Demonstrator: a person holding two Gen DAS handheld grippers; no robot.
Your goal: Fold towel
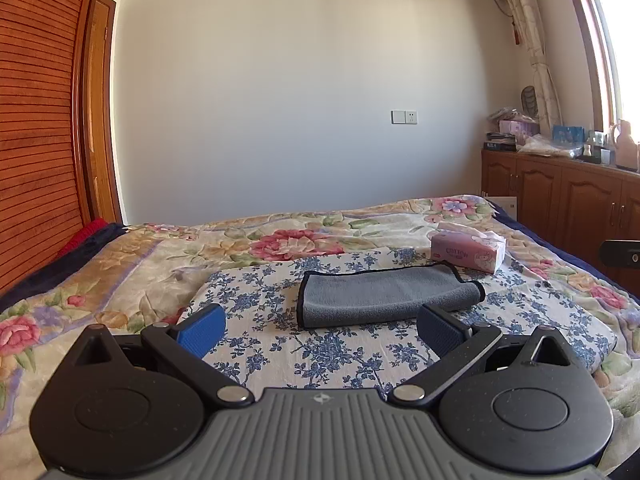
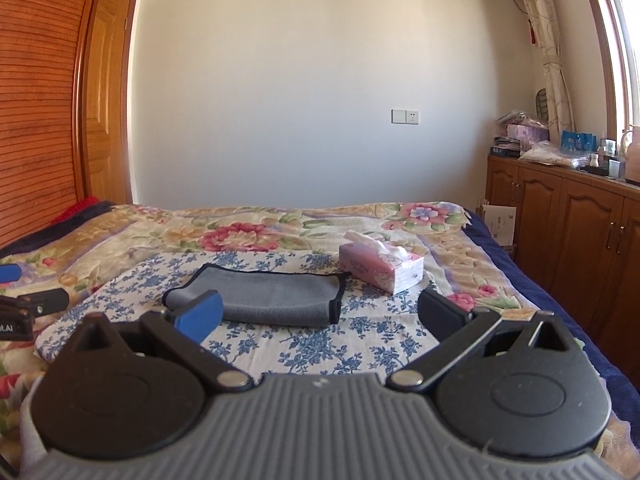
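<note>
A grey towel [image 1: 384, 294] with a black edge lies folded on a blue-flowered white cloth [image 1: 280, 344] on the bed. It also shows in the right wrist view [image 2: 276, 298]. My left gripper [image 1: 320, 330] is open and empty, held above the cloth just in front of the towel. My right gripper [image 2: 320, 320] is open and empty, in front of the towel and a little to its right. The left gripper's fingers [image 2: 12, 272] show at the left edge of the right wrist view.
A pink tissue box [image 1: 468, 250] stands behind the towel's right end, also in the right wrist view [image 2: 382, 268]. A floral blanket [image 1: 120, 264] covers the bed. Wooden cabinets [image 1: 568, 200] with clutter line the right wall. A wooden wardrobe [image 1: 36, 120] stands on the left.
</note>
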